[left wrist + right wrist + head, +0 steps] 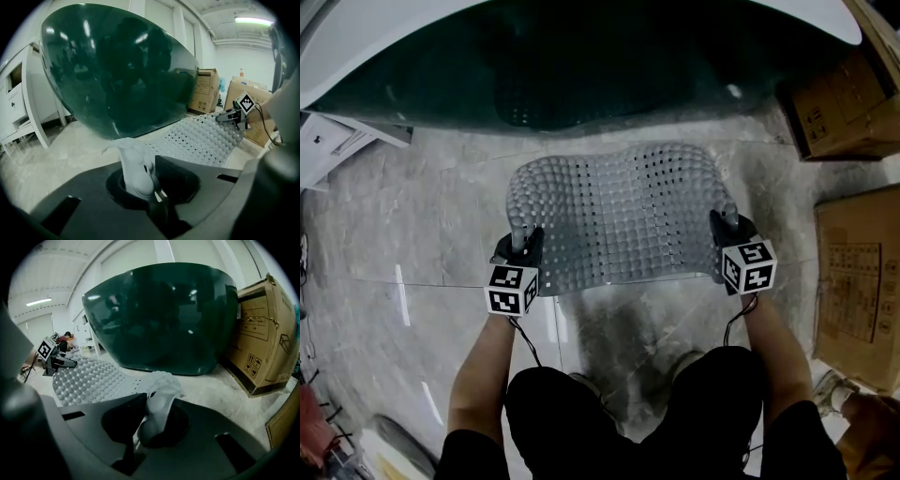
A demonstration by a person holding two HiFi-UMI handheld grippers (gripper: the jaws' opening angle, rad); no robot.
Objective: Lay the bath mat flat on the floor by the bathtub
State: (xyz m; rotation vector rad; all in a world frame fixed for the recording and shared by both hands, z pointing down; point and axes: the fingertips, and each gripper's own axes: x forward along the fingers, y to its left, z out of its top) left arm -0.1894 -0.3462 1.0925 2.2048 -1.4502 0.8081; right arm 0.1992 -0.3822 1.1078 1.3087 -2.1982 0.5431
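Bath mat (619, 211) held out beside the bathtub (581, 66)
Jaws nearly closed, the left gripper (523, 240) and right gripper (727, 218) each pinch a mat corner farthest from the bathtub.

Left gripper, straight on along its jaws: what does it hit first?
Beyond the bath mat the left gripper grips, probably the bathtub wall near its base; depth unclear, maybe the floor first.

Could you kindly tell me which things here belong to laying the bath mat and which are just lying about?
Job: translucent grey bumpy rubber bath mat; dark green bathtub; grey marble floor; left gripper and right gripper, each shut on a near mat corner.
Lying about: brown cardboard boxes; white wooden cabinet.
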